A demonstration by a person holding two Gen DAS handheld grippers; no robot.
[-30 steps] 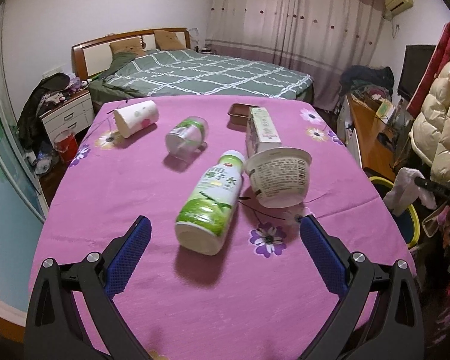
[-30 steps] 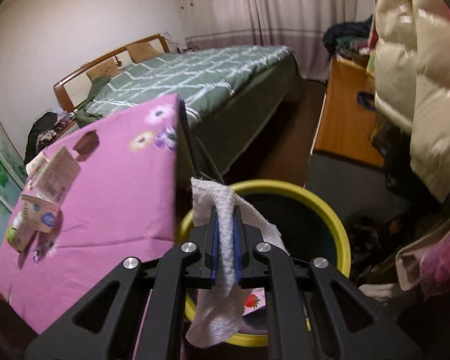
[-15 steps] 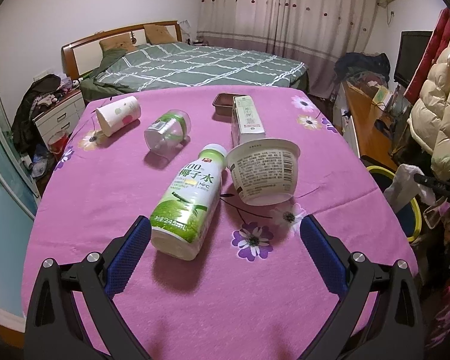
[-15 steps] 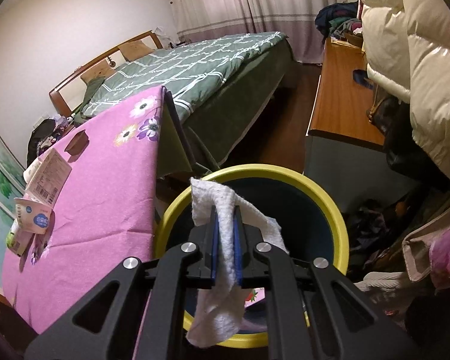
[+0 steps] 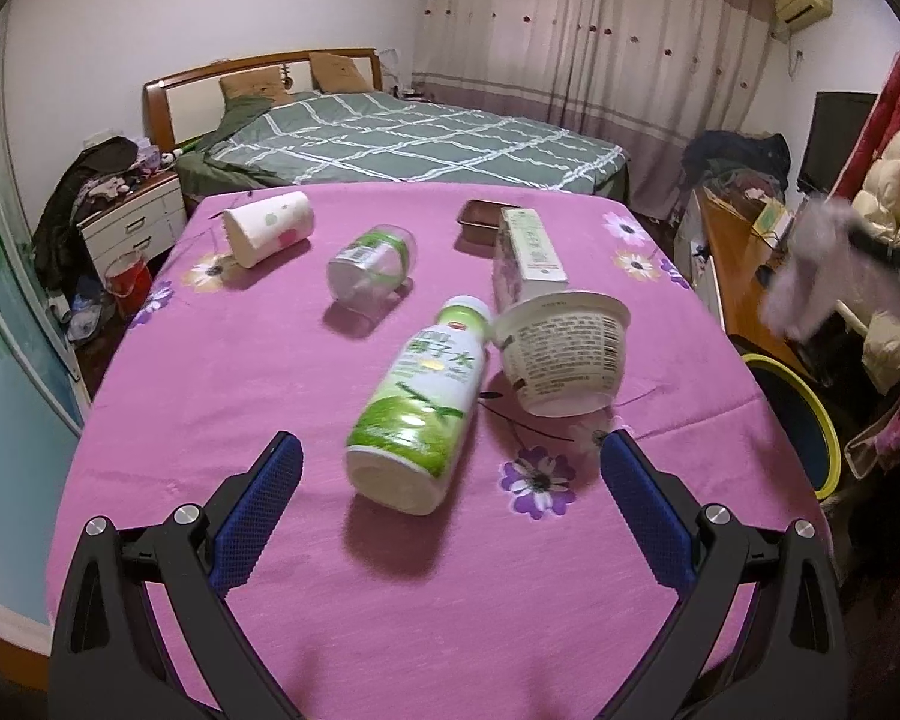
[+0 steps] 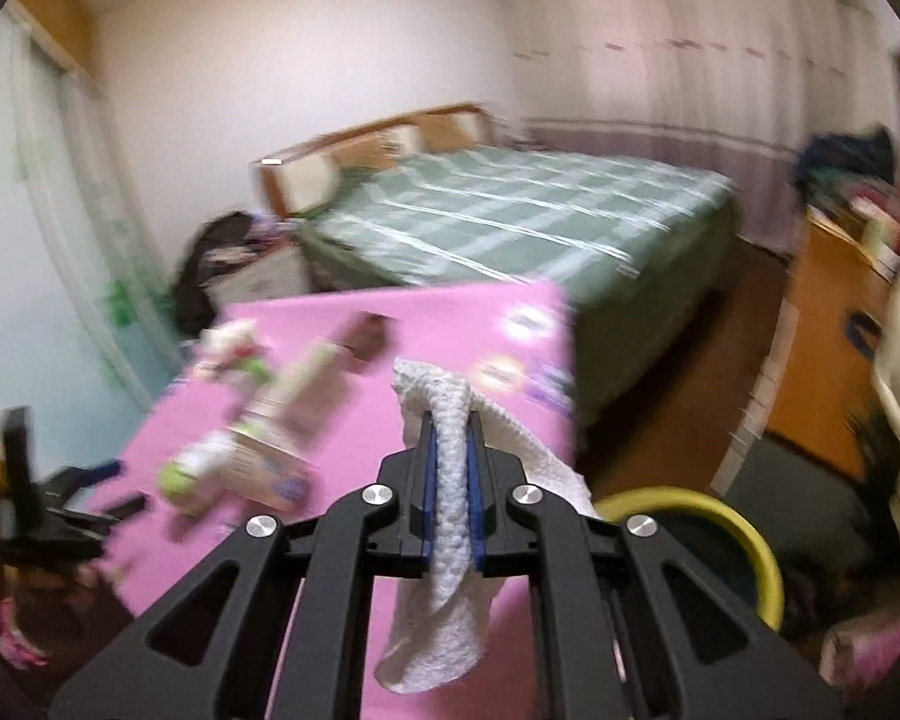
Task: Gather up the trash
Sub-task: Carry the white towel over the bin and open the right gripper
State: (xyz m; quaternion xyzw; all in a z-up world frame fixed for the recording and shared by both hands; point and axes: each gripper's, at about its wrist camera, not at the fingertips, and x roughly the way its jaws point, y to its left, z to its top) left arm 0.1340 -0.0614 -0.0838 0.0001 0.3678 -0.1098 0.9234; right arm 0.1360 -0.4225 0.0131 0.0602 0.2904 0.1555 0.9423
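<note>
My right gripper [image 6: 450, 426] is shut on a crumpled white paper towel [image 6: 444, 540], which hangs down between its blue pads; that view is blurred. The towel [image 5: 810, 276] also shows as a blur at the right of the left wrist view, above the yellow-rimmed bin [image 5: 810, 414]. My left gripper [image 5: 447, 462] stands open over the pink table [image 5: 270, 372], its fingers on either side of a lying green-and-white bottle [image 5: 420, 414]. Beside the bottle lie a white tub [image 5: 561, 354], a carton [image 5: 531, 255], a clear jar [image 5: 372, 270] and a paper cup [image 5: 267, 228].
A small brown tray [image 5: 480, 219] sits at the table's far side. The bin [image 6: 732, 534] stands on the floor right of the table, by a wooden cabinet [image 5: 738, 264] and hanging coats [image 5: 888, 240]. A bed [image 5: 420, 144] lies beyond.
My right gripper has risen and swung left from over the bin toward the table, still holding the towel. The left gripper has barely shifted over the bottle.
</note>
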